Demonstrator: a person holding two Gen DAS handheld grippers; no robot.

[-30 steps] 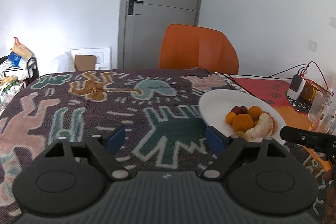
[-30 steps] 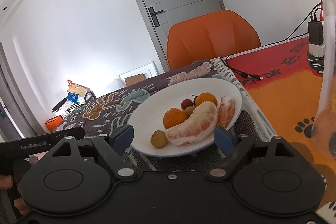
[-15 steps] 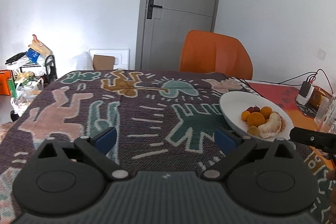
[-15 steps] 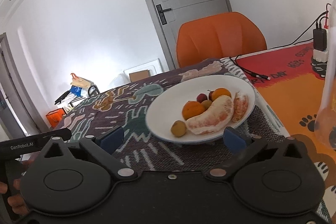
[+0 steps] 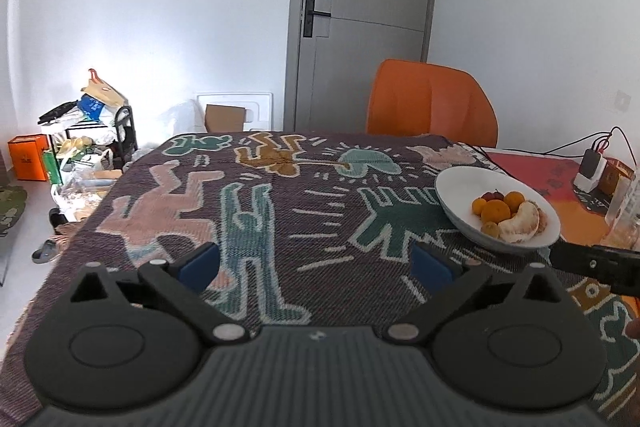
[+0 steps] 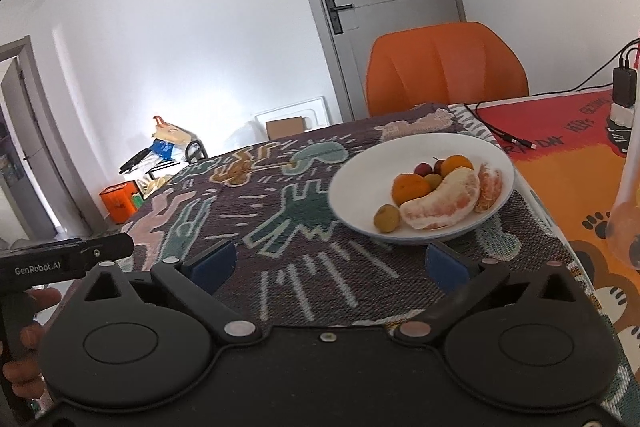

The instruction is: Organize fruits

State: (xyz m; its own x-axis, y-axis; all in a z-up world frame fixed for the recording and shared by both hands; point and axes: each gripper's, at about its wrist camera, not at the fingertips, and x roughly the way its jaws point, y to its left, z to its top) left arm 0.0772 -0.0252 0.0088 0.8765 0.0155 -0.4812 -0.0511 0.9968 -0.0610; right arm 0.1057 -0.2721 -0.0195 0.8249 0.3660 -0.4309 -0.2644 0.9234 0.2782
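Note:
A white plate (image 6: 360, 171) sits on the patterned cloth and holds peeled pomelo segments (image 6: 444, 199), tangerines (image 6: 408, 187), a small yellow-green fruit (image 6: 387, 218) and dark red fruits (image 6: 423, 169). It also shows at the right in the left wrist view (image 5: 452, 187). My right gripper (image 6: 328, 261) is open and empty, just short of the plate. My left gripper (image 5: 316, 267) is open and empty over the cloth, left of the plate.
An orange chair (image 5: 432, 103) stands behind the table. An orange-red mat (image 6: 568, 155) with a cable and a charger (image 6: 624, 87) lies to the right. A clear bottle (image 6: 630, 195) stands at the right edge. Clutter (image 5: 84, 131) sits on the floor at left.
Both grippers have pulled back from the plate and risen; the plate looks smaller and farther. Both stay open and empty.

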